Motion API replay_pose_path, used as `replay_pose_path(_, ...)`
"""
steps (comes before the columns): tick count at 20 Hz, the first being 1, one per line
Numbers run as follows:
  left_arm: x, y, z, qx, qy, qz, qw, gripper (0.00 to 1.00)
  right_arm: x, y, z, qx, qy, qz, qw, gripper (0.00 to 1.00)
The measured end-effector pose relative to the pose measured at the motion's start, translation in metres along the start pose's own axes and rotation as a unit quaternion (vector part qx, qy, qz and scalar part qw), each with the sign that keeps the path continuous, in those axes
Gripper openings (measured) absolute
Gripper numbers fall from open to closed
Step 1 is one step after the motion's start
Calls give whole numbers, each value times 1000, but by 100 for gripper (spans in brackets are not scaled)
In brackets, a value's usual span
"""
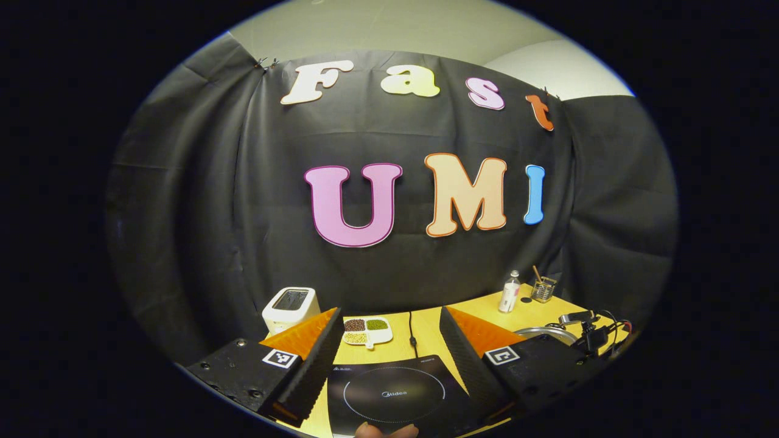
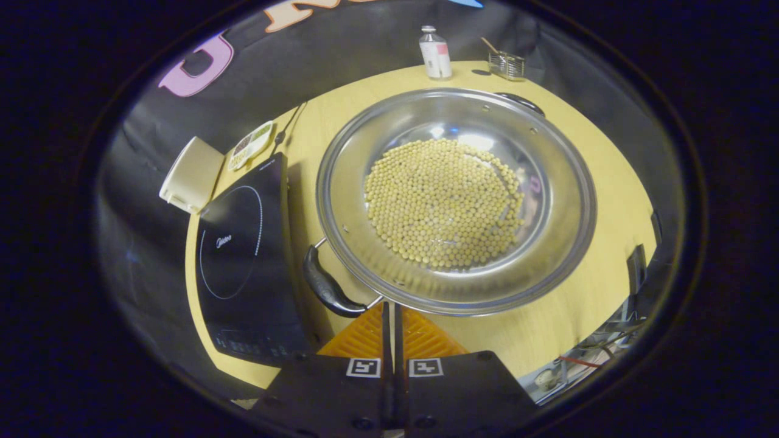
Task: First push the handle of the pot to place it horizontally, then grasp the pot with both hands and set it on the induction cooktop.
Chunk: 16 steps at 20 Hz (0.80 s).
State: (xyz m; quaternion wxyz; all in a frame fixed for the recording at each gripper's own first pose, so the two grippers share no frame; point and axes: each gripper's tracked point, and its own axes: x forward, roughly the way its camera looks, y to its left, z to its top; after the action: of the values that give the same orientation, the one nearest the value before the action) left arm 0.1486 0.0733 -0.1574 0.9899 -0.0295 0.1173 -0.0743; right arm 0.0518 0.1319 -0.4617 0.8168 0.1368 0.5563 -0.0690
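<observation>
In the right gripper view a wide steel pot (image 2: 551, 243) holding yellow beans (image 2: 444, 204) stands on the wooden table, to the right of the black induction cooktop (image 2: 243, 255). Its near black handle (image 2: 325, 286) points toward the cooktop; the far handle (image 2: 520, 100) lies at the back rim. My right gripper (image 2: 389, 307) is shut with nothing in it, its tips at the pot's near rim just beside the near handle. My left gripper (image 1: 391, 313) is open above the cooktop (image 1: 389, 395), with the pot's rim (image 1: 543, 332) off to its right.
A white toaster (image 1: 291, 307) and a divided dish of beans (image 1: 367, 331) stand behind the cooktop. A bottle (image 2: 435, 52) and a glass jar (image 2: 507, 64) sit at the table's back edge. Cables and a black device (image 1: 587, 331) lie past the pot.
</observation>
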Motion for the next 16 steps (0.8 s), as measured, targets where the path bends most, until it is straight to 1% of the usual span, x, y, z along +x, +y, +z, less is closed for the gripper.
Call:
replay_pose_path(1, 0, 0, 0, 0, 1, 0, 1000, 96, 2, 5, 1, 6, 1, 5, 1000, 3)
replay_pose_path(2, -1, 1, -2, 0, 2, 1, 1000, 96, 4, 10, 3, 13, 2, 10, 1000, 0)
replay_pose_path(6, -2, 6, -2, 2, 3, 6, 1000, 95, 9, 27, 12, 40, 3, 27, 999, 0)
replay_pose_path(7, -3, 7, -3, 2, 4, 7, 1000, 95, 11, 31, 15, 50, 4, 30, 998, 3)
replay_pose_path(8, -3, 8, -3, 2, 4, 8, 1000, 96, 11, 34, 16, 57, 4, 34, 998, 0)
replay_pose_path(9, -4, 9, -3, 1, 5, 9, 1000, 96, 13, 38, 19, 64, 5, 37, 997, 0)
replay_pose_path(10, -4, 10, -4, 1, 6, 10, 1000, 96, 15, 42, 21, 72, 6, 39, 997, 3)
replay_pose_path(16, -7, 13, -6, 0, 8, 14, 1000, 95, 20, 60, 33, 117, 10, 56, 992, 2)
